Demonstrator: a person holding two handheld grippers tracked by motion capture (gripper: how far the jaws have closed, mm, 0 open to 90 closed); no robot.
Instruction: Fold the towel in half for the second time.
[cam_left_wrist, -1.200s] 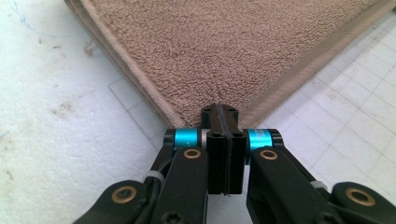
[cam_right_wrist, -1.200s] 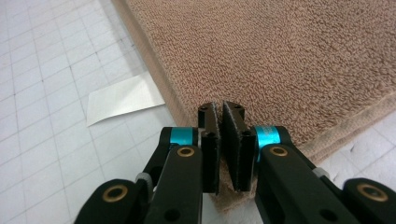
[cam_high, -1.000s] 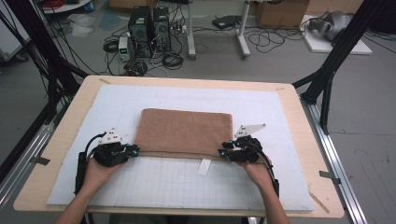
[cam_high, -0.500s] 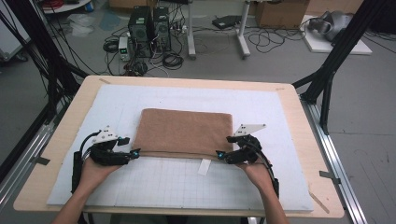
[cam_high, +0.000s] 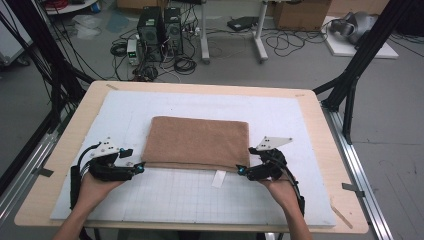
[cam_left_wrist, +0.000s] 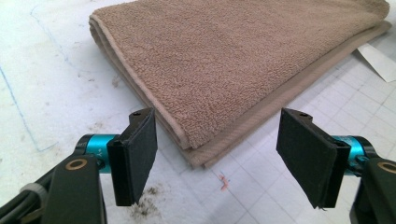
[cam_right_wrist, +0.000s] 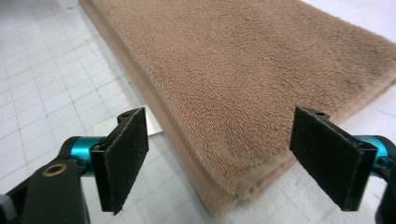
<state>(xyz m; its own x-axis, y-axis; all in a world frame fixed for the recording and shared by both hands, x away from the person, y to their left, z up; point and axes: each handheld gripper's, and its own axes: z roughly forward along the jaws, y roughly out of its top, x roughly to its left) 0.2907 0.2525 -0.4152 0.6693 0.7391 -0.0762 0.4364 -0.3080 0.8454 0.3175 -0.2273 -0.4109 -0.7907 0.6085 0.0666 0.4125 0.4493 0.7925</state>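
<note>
A brown folded towel lies flat in the middle of the white gridded mat. My left gripper sits at the towel's near left corner and my right gripper at its near right corner. Both pairs of jaws have just been opening and stand wide. In the left gripper view the towel has its corner on the mat between the left gripper's pads, touching neither. In the right gripper view the towel's corner lies likewise between the right gripper's pads, also untouched.
A small white label sticks out from the towel's near edge onto the mat. The mat covers a wooden table with black frame posts at its sides. Computers and cables sit on the floor beyond the far edge.
Both pairs of jaws have spread apart at the towel's near corners. The hands have stayed about where they were, and the towel has not shifted.
</note>
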